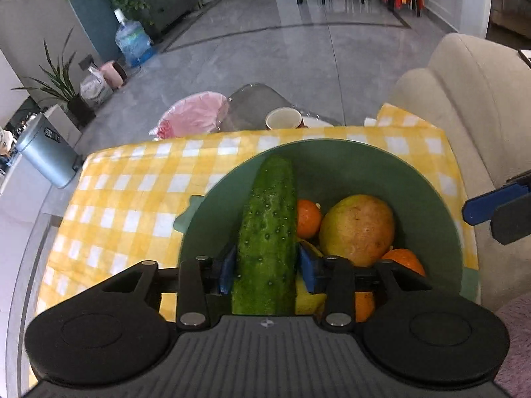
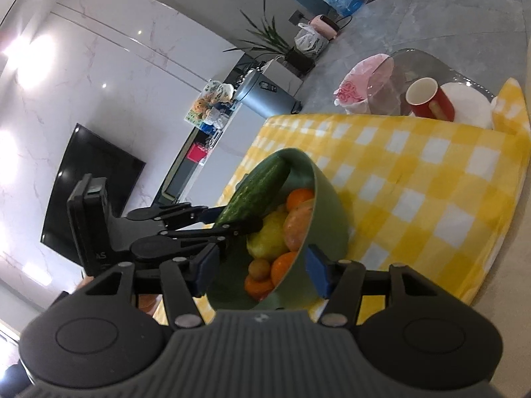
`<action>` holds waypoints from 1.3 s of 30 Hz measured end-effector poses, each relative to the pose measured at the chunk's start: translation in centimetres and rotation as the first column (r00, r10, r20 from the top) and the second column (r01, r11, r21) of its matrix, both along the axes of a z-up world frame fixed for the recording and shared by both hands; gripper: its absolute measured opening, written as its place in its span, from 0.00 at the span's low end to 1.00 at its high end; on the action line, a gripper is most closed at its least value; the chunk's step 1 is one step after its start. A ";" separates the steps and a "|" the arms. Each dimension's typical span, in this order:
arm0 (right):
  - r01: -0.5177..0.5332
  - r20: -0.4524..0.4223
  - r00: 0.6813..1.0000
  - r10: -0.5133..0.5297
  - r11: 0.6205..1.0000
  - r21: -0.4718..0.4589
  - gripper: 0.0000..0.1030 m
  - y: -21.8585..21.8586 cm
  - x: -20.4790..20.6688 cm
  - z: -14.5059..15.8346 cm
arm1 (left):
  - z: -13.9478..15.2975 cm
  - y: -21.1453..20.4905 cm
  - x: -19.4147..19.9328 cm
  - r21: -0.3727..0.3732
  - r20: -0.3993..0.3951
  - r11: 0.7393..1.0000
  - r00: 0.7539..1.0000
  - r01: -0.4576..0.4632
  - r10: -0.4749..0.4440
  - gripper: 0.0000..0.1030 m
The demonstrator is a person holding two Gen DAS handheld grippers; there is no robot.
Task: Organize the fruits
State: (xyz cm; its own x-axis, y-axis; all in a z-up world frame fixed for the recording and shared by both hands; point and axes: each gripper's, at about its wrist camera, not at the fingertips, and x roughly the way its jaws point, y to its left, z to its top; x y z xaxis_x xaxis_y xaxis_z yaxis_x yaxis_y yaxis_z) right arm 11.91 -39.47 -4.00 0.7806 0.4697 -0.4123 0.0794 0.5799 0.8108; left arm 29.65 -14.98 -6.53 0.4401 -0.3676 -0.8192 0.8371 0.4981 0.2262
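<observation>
Left gripper (image 1: 267,270) | astride cucumber (image 1: 268,232), seemingly touching | bowl (image 1: 381,162) rim near

Your work surface is a glass table (image 1: 252,99), and a yellow-and-white checked cloth (image 1: 132,205) covers its near part. On the cloth you have the green bowl (image 1: 358,162), near the cloth's 5 o'clock corner. Past the cloth's 12 o'clock edge, on the bare glass, you see a red cup (image 2: 428,99) beside something white (image 2: 471,106).
</observation>
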 end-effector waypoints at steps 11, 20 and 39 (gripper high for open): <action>-0.027 -0.031 0.999 0.026 0.999 -0.035 0.55 1.2 0.7 -0.3 | 1.1 1.5 -3.1 -0.087 0.179 0.996 0.983 -0.033 0.048 0.73; -0.002 -0.039 0.999 -0.002 0.994 -0.109 0.55 1.2 0.2 1.3 | 5.6 6.1 -8.9 -0.435 0.112 0.804 0.862 -0.404 0.494 0.79; -0.034 -0.185 0.979 -0.080 0.840 -0.541 0.96 4.0 -4.1 6.6 | 10.1 6.1 -18.3 -0.398 -0.211 0.468 0.576 -0.789 0.790 0.84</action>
State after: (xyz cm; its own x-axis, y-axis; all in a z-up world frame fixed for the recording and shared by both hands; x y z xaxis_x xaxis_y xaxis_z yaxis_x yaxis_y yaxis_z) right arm 7.83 -35.50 2.58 0.6668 0.1108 -0.7370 0.2196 0.9158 0.3363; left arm 11.34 -8.91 3.54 0.7198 -0.1486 -0.6781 0.0401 0.9841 -0.1731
